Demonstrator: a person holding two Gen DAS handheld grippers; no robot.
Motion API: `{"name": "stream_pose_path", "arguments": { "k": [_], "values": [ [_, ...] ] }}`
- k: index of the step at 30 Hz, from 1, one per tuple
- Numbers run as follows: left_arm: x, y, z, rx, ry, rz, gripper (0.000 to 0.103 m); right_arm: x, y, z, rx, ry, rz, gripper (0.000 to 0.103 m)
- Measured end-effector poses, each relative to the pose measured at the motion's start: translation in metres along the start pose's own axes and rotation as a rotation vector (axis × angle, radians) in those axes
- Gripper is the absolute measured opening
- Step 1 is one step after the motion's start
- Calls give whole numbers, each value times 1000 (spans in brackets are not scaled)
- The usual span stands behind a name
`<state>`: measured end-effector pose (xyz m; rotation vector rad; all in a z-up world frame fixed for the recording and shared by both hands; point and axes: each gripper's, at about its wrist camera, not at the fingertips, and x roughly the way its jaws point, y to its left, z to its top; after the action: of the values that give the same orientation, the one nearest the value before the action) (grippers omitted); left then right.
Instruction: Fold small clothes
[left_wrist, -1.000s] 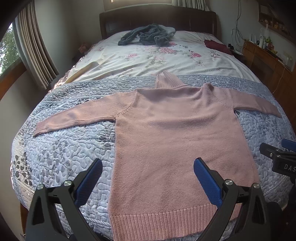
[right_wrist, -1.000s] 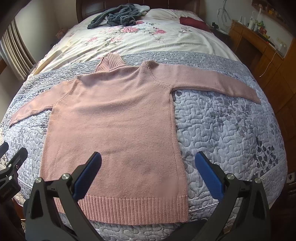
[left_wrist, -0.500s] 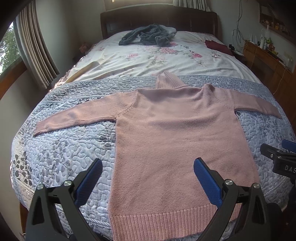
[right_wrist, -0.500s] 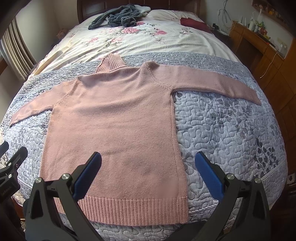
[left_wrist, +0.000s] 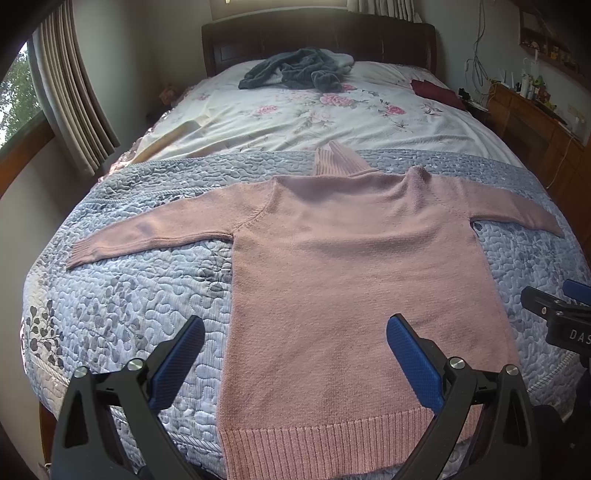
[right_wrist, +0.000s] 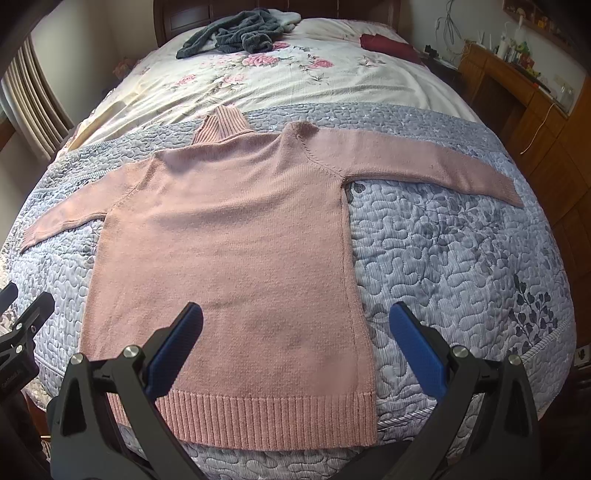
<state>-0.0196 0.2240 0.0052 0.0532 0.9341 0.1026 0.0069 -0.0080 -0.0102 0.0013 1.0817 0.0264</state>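
A pink knitted turtleneck sweater (left_wrist: 354, 273) (right_wrist: 229, 258) lies flat on the grey-blue quilt (left_wrist: 122, 295) (right_wrist: 454, 266), both sleeves spread out sideways and the ribbed hem toward me. My left gripper (left_wrist: 295, 354) hovers open above the hem's left half, with nothing between its blue pads. My right gripper (right_wrist: 295, 343) hovers open above the hem's right half, also holding nothing. The other gripper's black body shows at the right edge of the left wrist view and the left edge of the right wrist view.
Beyond the quilt lies a floral bedsheet (left_wrist: 314, 118) with a dark grey heap of clothes (left_wrist: 295, 70) and a dark red item (left_wrist: 436, 92) near the headboard. A wooden dresser (right_wrist: 535, 110) stands to the right, curtains (left_wrist: 74, 99) and a window to the left.
Both views have shifted very slightly; the sweater lies unchanged and both grippers stay open.
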Motion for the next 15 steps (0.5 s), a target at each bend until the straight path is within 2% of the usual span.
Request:
{"name": "stream_pose_path", "arguments": {
  "k": [15],
  "values": [
    [0,1,0,4,0,1,99,0,0,0,0,-1,0,100]
  ]
}}
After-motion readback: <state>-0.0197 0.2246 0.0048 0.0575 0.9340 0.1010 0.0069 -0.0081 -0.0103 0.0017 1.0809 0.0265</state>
